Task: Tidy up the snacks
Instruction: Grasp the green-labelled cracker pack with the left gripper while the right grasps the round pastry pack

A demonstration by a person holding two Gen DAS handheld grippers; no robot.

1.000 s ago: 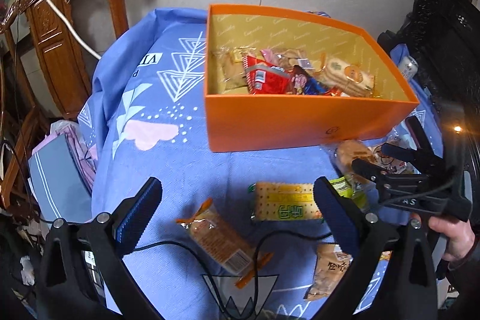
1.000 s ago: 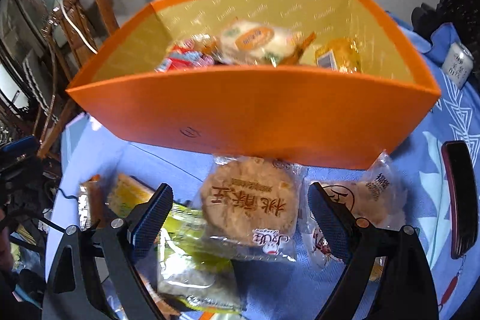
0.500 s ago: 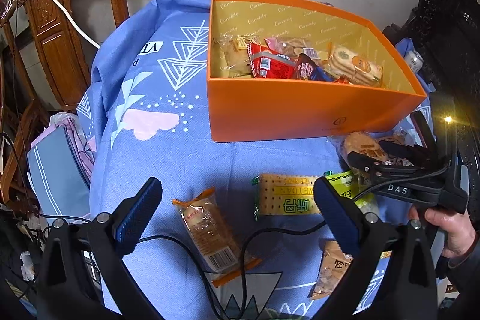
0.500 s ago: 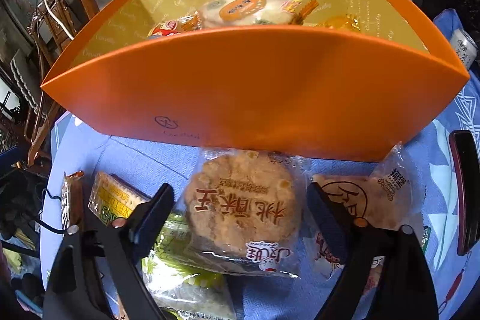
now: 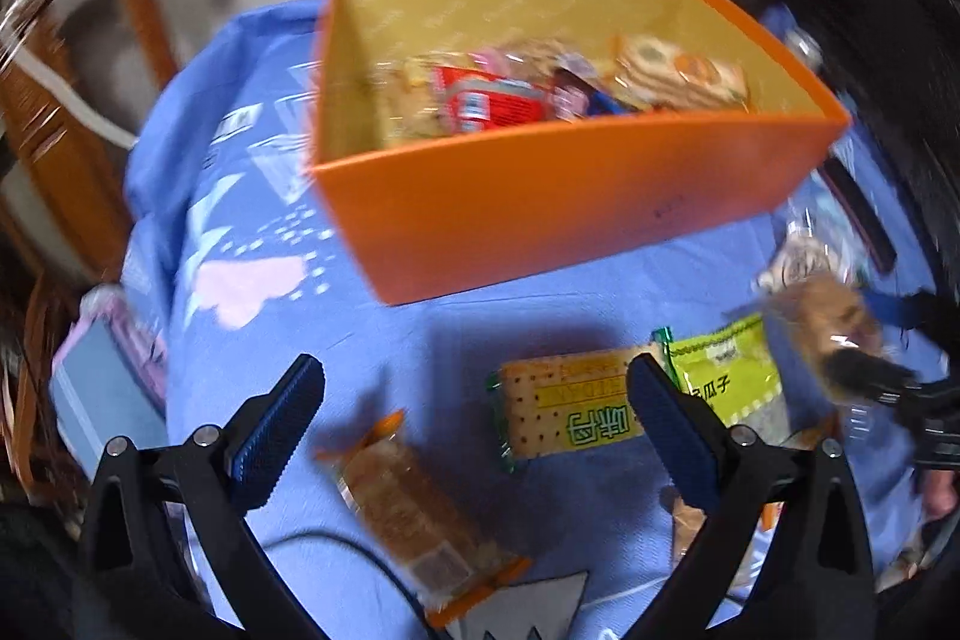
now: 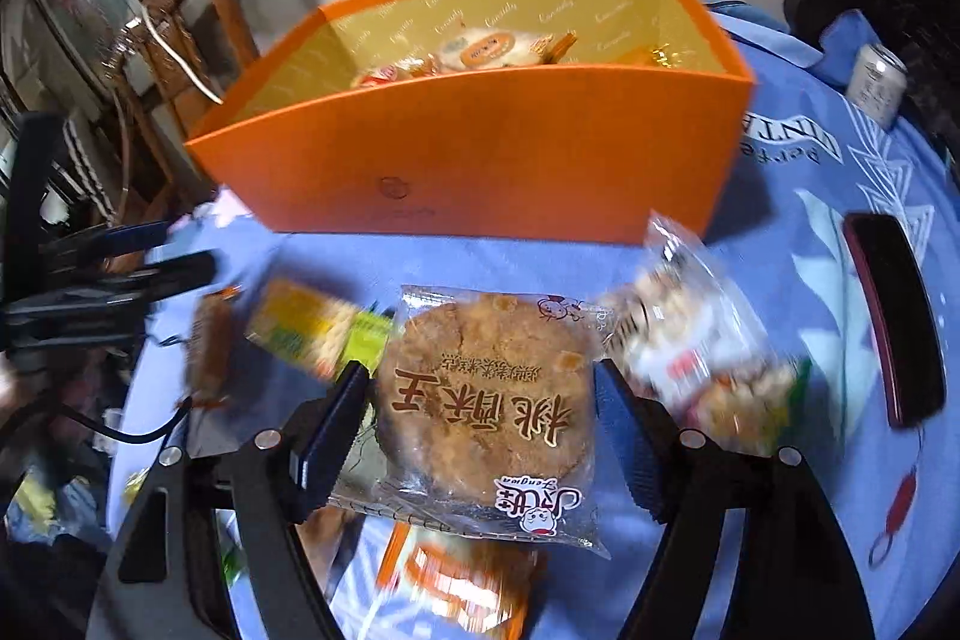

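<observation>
The orange box (image 5: 570, 196) stands on the blue cloth with several snacks inside, and its front wall (image 6: 480, 160) faces the right wrist view. My right gripper (image 6: 480, 377) is shut on a round walnut cookie packet (image 6: 486, 400), held off the cloth in front of the box. That cookie (image 5: 828, 316) shows blurred at the right of the left wrist view. My left gripper (image 5: 474, 376) hangs open over the cloth with nothing between its fingers. Below it lie an orange-ended snack bar (image 5: 414, 508) and a yellow cracker pack (image 5: 570, 412), with a green packet (image 5: 732, 376) beside them.
A clear bag of snacks (image 6: 702, 352) lies right of the held cookie, and an orange packet (image 6: 462, 580) below it. A dark red case (image 6: 894, 322) and a can (image 6: 879, 82) sit at the right. A wooden chair (image 5: 78, 58) stands behind the table's left side.
My right gripper's jaws narrowed onto the cookie packet and lifted it back from the box. My left gripper sank and rolled, so the box now looks tilted.
</observation>
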